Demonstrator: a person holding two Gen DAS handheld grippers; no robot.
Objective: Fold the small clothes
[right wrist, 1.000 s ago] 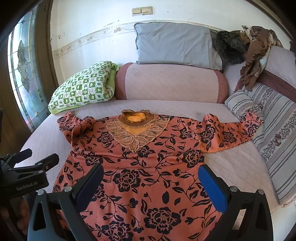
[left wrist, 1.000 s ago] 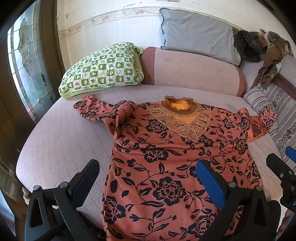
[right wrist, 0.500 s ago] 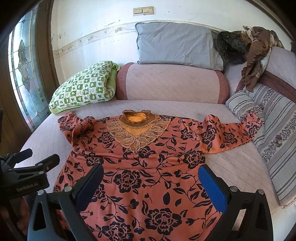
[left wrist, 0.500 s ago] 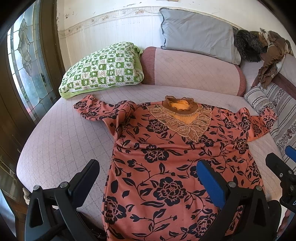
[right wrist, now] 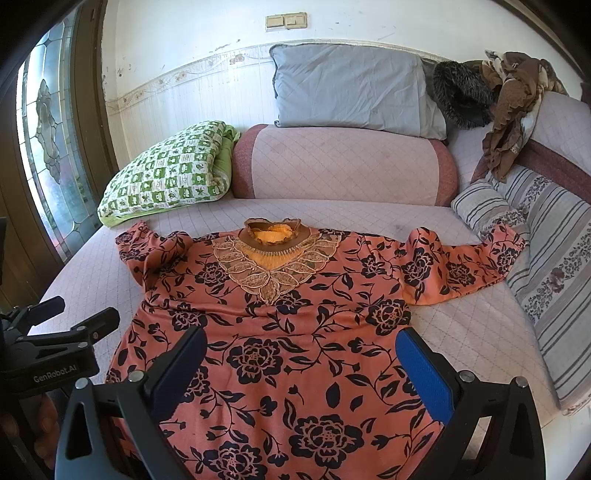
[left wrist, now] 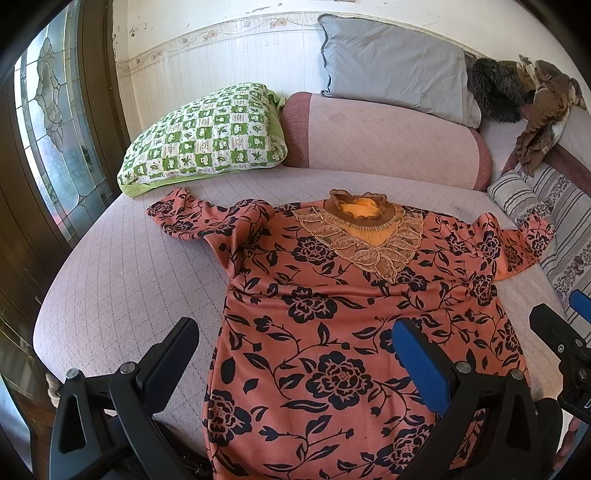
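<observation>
Orange floral top (left wrist: 343, 317) spread flat, front up, on the quilted pink bed (left wrist: 122, 280); both grippers over its hem end, empty.

The left gripper (left wrist: 295, 347) has its jaws spread wide, holding nothing, the black finger over bare bed and the blue-padded one over the top's lower body. The right gripper (right wrist: 301, 354) is equally wide apart and empty, both fingers over the fabric. The neck with lace collar (right wrist: 273, 258) points toward the pink bolster (right wrist: 343, 162). The right wrist view alone shows the wall switch plate (right wrist: 286, 21) and the whole right sleeve reaching the striped pillow (right wrist: 546, 251) (cut short in the left view). The left view shows more bare bed left of the top and the crumpled left sleeve (left wrist: 207, 221) near the green checked pillow (left wrist: 207, 136). A grey pillow (right wrist: 351, 92) leans behind the bolster.
</observation>
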